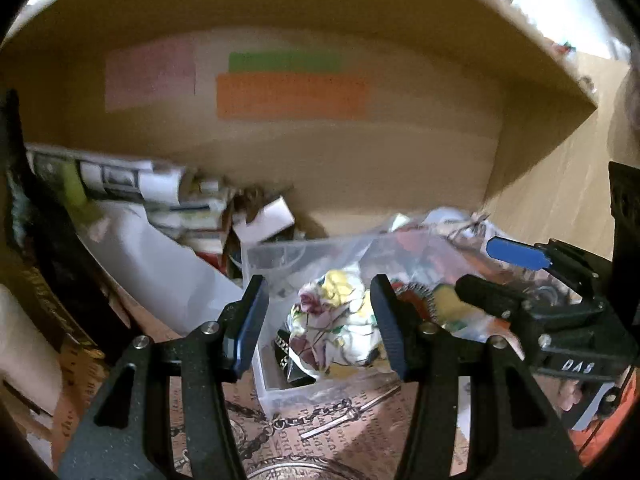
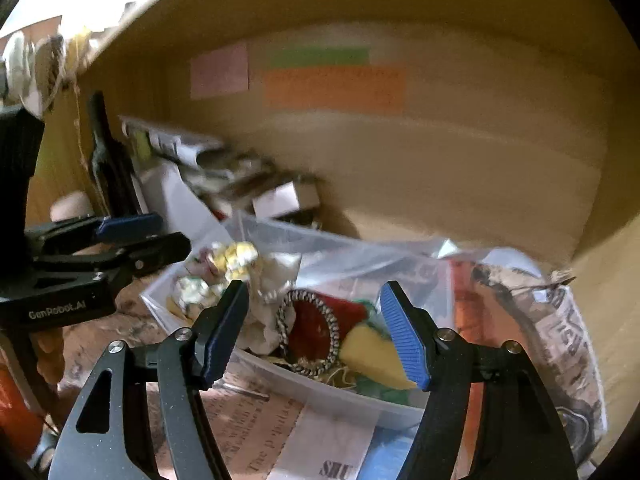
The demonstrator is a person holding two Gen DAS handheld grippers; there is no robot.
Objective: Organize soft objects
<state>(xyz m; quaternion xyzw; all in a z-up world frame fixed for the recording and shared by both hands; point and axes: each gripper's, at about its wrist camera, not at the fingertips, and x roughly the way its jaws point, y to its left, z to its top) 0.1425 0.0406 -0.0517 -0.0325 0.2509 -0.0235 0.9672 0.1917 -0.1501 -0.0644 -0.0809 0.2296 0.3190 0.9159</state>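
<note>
I'm looking at the crumpled floral cloth bundle, white with yellow and maroon blooms, sitting in the near-left end of the clear plastic tub, dead centre between my left gripper fingers, which are spread wide and clasping nothing. From the right wrist the same bundle sits at ten o'clock in the tub, puckered and loosely wadded. My right gripper is spread apart too, hovering empty over the tub's middle.

The right camera gives me what the left barely shows: a red round pad ringed with black-and-white braided cord, a yellow felt wedge at four o'clock of it, and green fabric beneath. It also catches the left gripper side-on at nine o'clock. The left camera alone shows the chain-print paper at six o'clock and the tumbled cartons at ten. Both show pink, green and orange labels on the cardboard back wall.
</note>
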